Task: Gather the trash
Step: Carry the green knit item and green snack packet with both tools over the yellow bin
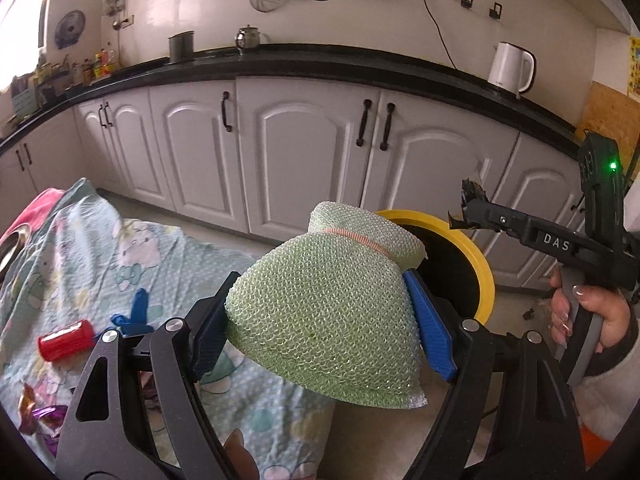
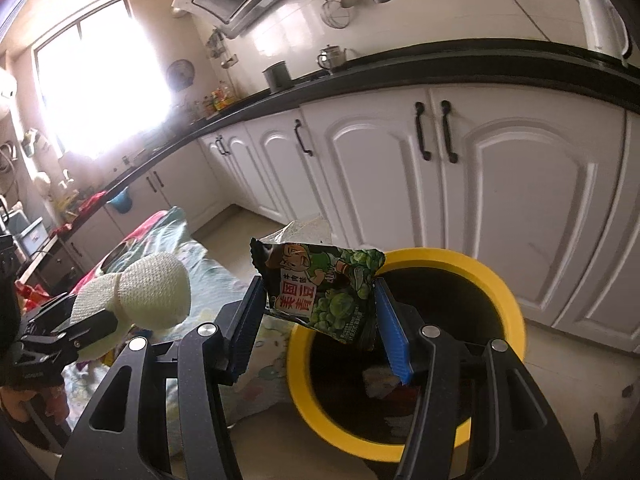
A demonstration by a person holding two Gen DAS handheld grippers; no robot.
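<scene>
Green mesh scrubber (image 1: pixel 332 316), cinched by a pink band, pinched between the blue pads (image 1: pixel 430 326) of the left gripper (image 1: pixel 320 328), bulging above and below the fingers. Snack wrapper (image 2: pixel 324 286), green with printed peas and red characters, clamped upright between the pads (image 2: pixel 394 334) of the right gripper (image 2: pixel 318 328), its torn top rising above the fingertips. Just beyond both sets of fingertips, a yellow-rimmed bin (image 2: pixel 504 280) with a dark inside; from the right wrist view, the wrapper held over its near rim, some scraps lying dimly at the bottom behind the right finger. From the left wrist view, the bin (image 1: pixel 474 256) half hidden behind the scrubber, the right gripper (image 1: pixel 476 204) reaching in from beyond the right finger, gripped by a hand (image 1: pixel 588 316) with painted nails. Left of the left gripper's fingers, a cartoon-print cloth (image 1: pixel 100 248) over a table, with a red cylinder (image 1: pixel 66 340), a blue scrap (image 1: pixel 134 316) and shiny foil wrappers (image 1: pixel 38 414) lying on it. Far ahead of the fingers, white cabinets (image 1: pixel 308 152) under a black counter (image 1: pixel 320 60), a white kettle (image 1: pixel 512 66) at its right end.
</scene>
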